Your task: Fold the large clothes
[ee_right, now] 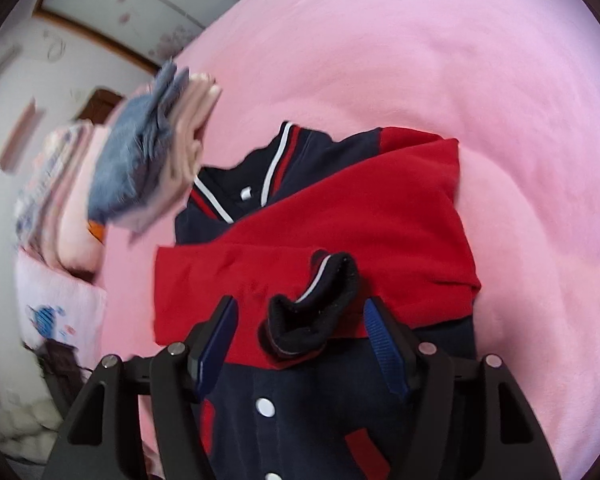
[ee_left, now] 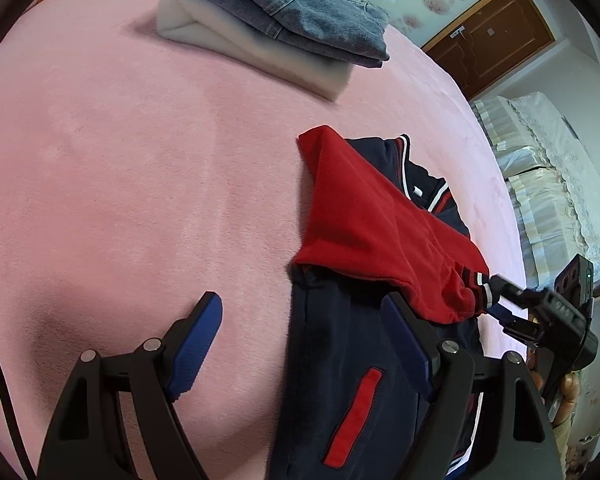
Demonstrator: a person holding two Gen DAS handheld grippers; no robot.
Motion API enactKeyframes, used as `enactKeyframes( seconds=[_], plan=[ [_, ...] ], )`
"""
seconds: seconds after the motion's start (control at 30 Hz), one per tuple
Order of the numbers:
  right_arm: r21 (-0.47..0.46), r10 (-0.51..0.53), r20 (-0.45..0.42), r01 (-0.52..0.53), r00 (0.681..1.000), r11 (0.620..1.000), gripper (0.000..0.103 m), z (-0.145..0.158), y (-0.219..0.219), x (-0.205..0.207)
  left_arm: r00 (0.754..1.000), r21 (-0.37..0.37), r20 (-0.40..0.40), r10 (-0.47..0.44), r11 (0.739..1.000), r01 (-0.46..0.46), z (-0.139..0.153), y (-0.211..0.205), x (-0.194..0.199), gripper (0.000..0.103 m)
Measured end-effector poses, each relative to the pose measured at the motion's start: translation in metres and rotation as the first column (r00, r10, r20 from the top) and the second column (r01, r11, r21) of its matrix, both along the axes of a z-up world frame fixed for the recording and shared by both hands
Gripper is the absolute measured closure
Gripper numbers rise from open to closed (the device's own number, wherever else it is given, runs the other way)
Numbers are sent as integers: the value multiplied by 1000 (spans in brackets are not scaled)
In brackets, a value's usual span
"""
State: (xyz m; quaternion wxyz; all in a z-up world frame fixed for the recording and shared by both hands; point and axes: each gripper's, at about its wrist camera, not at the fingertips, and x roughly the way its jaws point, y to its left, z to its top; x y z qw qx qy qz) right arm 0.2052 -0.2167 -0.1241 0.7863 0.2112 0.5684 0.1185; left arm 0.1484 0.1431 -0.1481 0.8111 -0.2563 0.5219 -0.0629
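A navy and red varsity jacket (ee_left: 340,344) lies on the pink bed (ee_left: 140,180); it also shows in the right wrist view (ee_right: 300,412). Both red sleeves (ee_right: 320,232) are folded across its chest. My left gripper (ee_left: 304,320) is open and empty, over the jacket's left edge. My right gripper (ee_right: 300,320) is open, with the striped dark sleeve cuff (ee_right: 312,312) lying loose between its fingers. In the left wrist view the right gripper (ee_left: 500,300) shows at that cuff (ee_left: 480,292).
A folded stack of denim (ee_left: 292,12) on a cream garment (ee_left: 260,52) lies at the far side of the bed; it also shows in the right wrist view (ee_right: 140,160). Folded bedding (ee_right: 52,200) is stacked at the left. A brown door (ee_left: 488,52) and lace-covered furniture (ee_left: 548,160) stand beyond the bed.
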Motion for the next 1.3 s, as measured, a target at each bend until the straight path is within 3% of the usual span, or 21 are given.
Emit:
enactKeyframes(
  seconds=[0.07,0.1,0.13,0.23,0.4,0.5,0.6,0.73,0.77,0.8,0.83,0.97,1.13,1.23,1.3],
  plan=[
    [-101,36,2,-35,999,994,41,-3,2,-4,1000,-2,3,0,1000,0,1,1,0,23],
    [-122,60,3,-59,998,991,50,-6,2,-8,1000,-1,4,0,1000,0,1,2,0,23],
    [-124,71,3,-70,997,990,60,-9,-3,-10,1000,-1,4,0,1000,0,1,2,0,23],
    [-117,101,23,-98,995,988,76,-14,-10,-17,1000,-2,-6,2,1000,-2,-3,2,3,23],
    [-67,102,40,-100,994,993,75,-9,-14,-18,1000,-2,-9,-16,1000,16,-3,-2,2,23],
    [43,45,8,-45,999,998,61,-12,-25,-10,1000,13,4,-29,999,29,1,-5,3,23],
    [42,30,-8,-29,1000,999,61,-16,-24,-4,999,17,12,-33,999,33,4,-5,5,23],
    [-26,80,-3,-80,997,996,62,-20,-12,-3,999,28,12,-40,999,39,4,-7,8,23],
    [-57,94,16,-93,995,994,67,-18,-8,-4,999,33,13,-44,999,43,5,-8,9,23],
    [-88,114,31,-111,993,990,91,-16,-4,-6,999,38,15,-48,998,47,5,-9,10,23],
    [-124,129,48,-122,991,985,96,-13,1,-8,999,43,18,-52,998,51,6,-11,12,23],
    [-226,182,168,-141,969,964,97,13,14,-16,997,99,35,-62,993,59,9,-19,21,23],
    [-308,191,334,-85,923,948,98,47,18,-10,996,265,57,-70,963,53,9,-37,41,23],
    [-354,176,374,-36,910,935,98,46,13,2,996,326,41,-74,944,57,3,-46,54,23],
    [-383,162,362,-11,918,924,98,35,7,10,997,345,14,-73,936,64,-5,-50,63,23]
  ],
)
